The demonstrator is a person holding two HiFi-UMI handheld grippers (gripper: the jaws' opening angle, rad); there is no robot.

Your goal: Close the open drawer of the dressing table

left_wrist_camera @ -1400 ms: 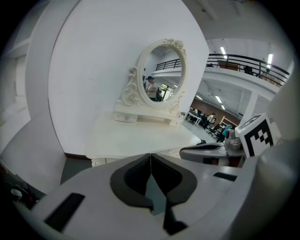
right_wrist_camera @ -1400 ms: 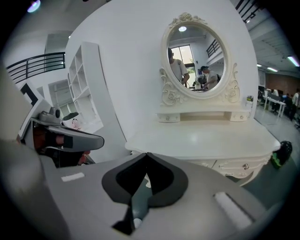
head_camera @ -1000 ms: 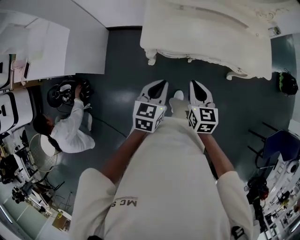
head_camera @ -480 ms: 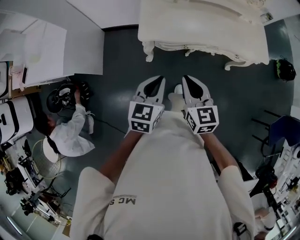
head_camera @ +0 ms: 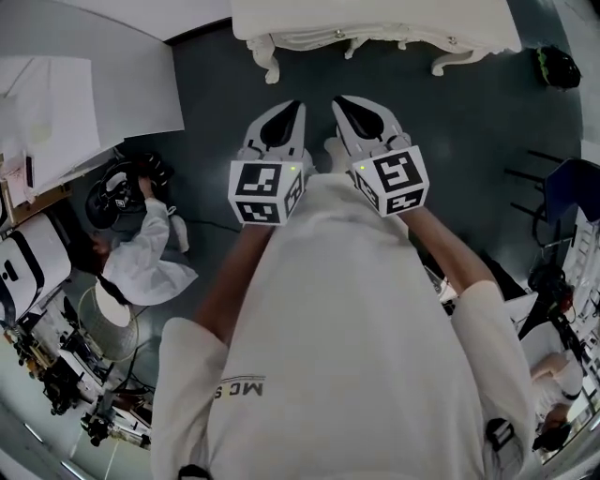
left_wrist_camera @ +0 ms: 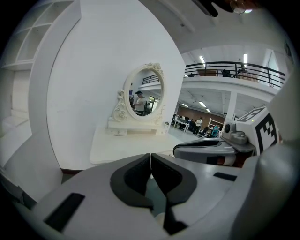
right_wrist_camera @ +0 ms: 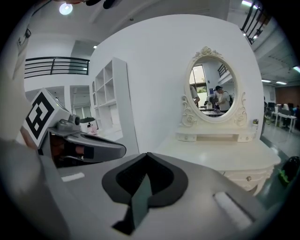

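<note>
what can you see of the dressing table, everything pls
The dressing table is cream white, like painted wood, with a smooth curved top. An oval mirror in a carved scrolled frame stands upright on a low shelf at its back, against the white wall. Small round knobs mark its drawer fronts; no drawer shows as pulled out. Its curled carved legs stand on the dark floor. A small object, too small to name, sits at the shelf's right end.

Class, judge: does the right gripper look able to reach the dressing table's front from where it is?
Probably not yet: the right gripper hangs short of the dressing table, though only bare floor lies between.
</note>
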